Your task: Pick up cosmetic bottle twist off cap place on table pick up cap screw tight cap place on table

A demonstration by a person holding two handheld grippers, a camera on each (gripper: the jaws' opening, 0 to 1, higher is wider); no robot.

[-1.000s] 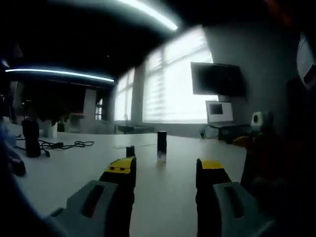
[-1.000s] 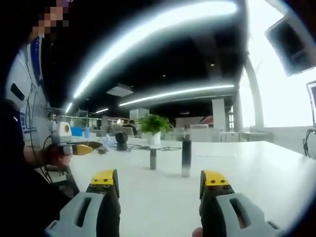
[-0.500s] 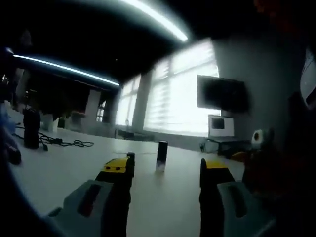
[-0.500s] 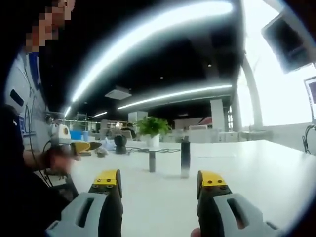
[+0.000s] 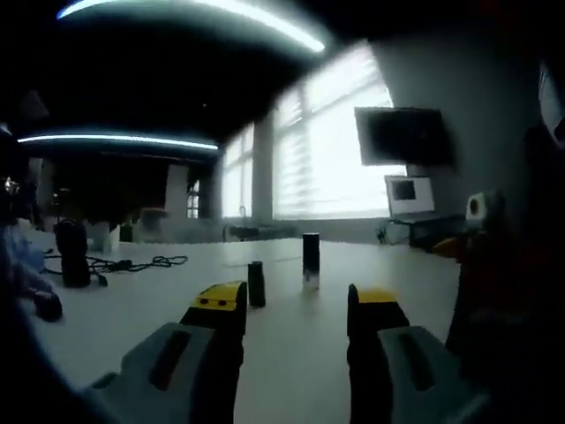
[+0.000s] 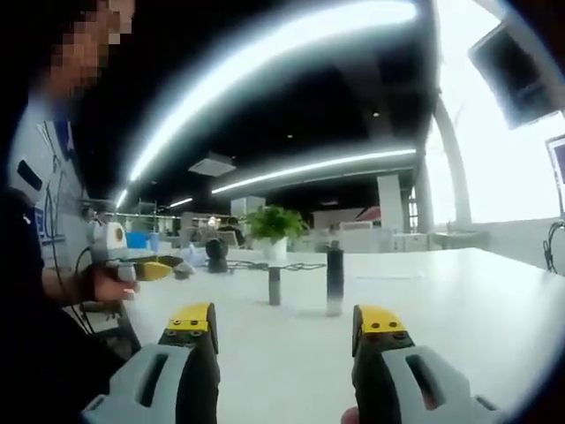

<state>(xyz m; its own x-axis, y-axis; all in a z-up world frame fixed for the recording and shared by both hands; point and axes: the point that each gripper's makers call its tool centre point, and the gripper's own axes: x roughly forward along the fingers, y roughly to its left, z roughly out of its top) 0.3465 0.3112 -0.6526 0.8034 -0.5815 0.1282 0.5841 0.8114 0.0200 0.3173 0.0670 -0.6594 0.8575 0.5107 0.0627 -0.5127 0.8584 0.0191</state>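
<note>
The cosmetic bottle point(image 5: 311, 261) stands upright on the white tabletop point(image 5: 291, 353), at the middle of the left gripper view, with its cap point(image 5: 256, 284) standing apart just to its left. What is inside the bottle I cannot tell. The left tool point(image 5: 296, 314) is open and holds nothing. The right tool point(image 6: 287, 329) is also open and empty, below the bottle point(image 6: 335, 280) and cap point(image 6: 274, 286). Compared with one second ago, the cap stands clear of the left jaw in the left gripper view, because the camera has moved.

The left claw point(image 6: 146, 269) has swung, bringing the cap point(image 5: 256, 283) clear of its jaw.
</note>
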